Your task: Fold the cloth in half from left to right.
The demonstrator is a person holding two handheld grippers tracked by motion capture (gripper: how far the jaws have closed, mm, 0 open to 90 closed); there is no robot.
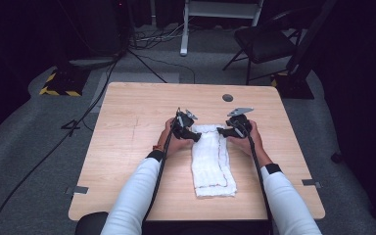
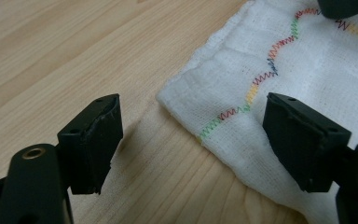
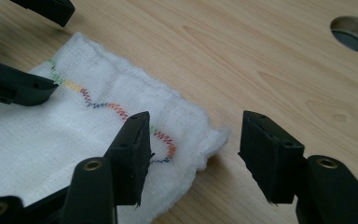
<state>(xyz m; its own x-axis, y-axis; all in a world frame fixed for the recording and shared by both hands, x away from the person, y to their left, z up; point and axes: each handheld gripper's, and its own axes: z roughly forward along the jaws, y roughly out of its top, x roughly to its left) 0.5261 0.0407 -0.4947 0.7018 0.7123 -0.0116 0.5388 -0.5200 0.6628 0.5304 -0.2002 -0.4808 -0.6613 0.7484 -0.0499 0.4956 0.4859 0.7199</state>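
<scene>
L gripper (image 1: 194,133) w/ jaws spread wide, holding nothing; in its own view (image 2: 191,135) one jaw sits over bare wood, the other over the cloth (image 2: 307,74), w/ a cloth corner lying between them. Contact w/ fabric: can't tell. R gripper (image 1: 223,130) likewise wide and empty; in its own view (image 3: 193,154) the L-side jaw is over the cloth (image 3: 42,140) just by the stitching, the other jaw over bare wood, cloth corner in the gap. Both grippers at the far end of the cloth (image 1: 211,164), one at each far corner, pointing in toward each other; L gripper's jaws also seen farther off at upper L of the R gripper view. Cloth: white, folded into a long strip, flat on the surface (image 1: 127,147), running from the grippers back toward the person, roughly centre. Wavy multicolour zigzag stitch (image 2: 265,74) runs along near its edge. Round hole (image 1: 227,98) in the surface beyond the R gripper, well apart from cloth. Person's white sleeves (image 1: 132,200) come in from the near edge.
</scene>
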